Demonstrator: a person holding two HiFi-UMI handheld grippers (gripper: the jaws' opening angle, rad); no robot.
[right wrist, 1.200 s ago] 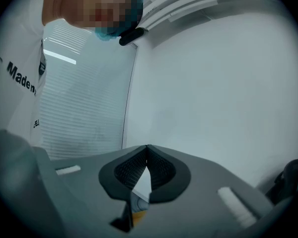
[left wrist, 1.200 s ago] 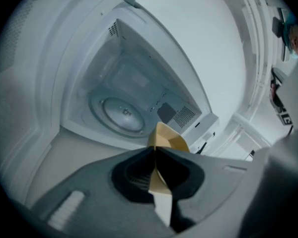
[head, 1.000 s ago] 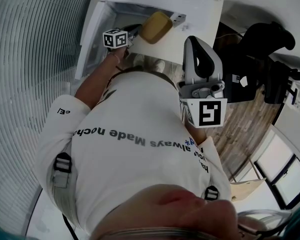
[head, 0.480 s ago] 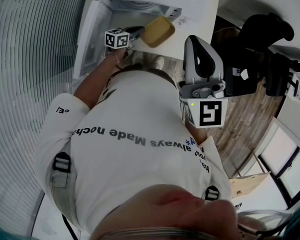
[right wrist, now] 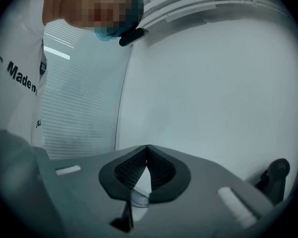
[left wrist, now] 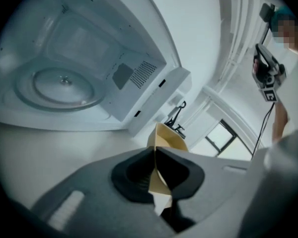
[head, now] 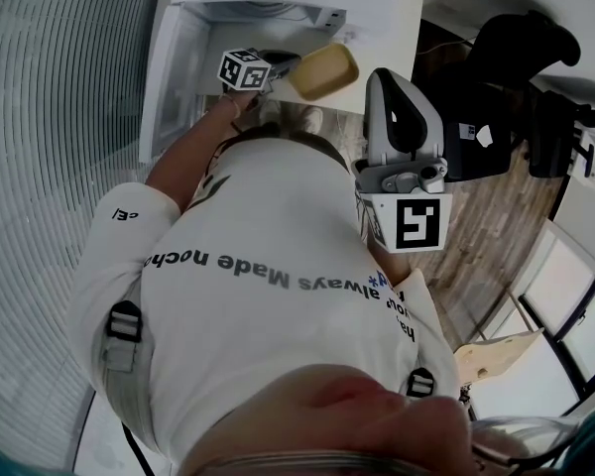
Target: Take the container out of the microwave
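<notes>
We grip the container (left wrist: 170,140) by its thin rim with the left gripper (left wrist: 155,150), to carry it clear of the microwave (left wrist: 64,83). The right gripper (right wrist: 146,148) jaws are closed, empty.

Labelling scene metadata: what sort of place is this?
Likely a home or office kitchenette: an open white microwave with a round glass turntable, a brown wood-plank floor, and a dark-framed window nearby.

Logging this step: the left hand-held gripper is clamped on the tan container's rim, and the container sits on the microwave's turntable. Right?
Not quite. The left hand-held gripper is clamped on the tan container at its rim, but the container is held outside the microwave; the left gripper view shows the glass turntable bare.
</notes>
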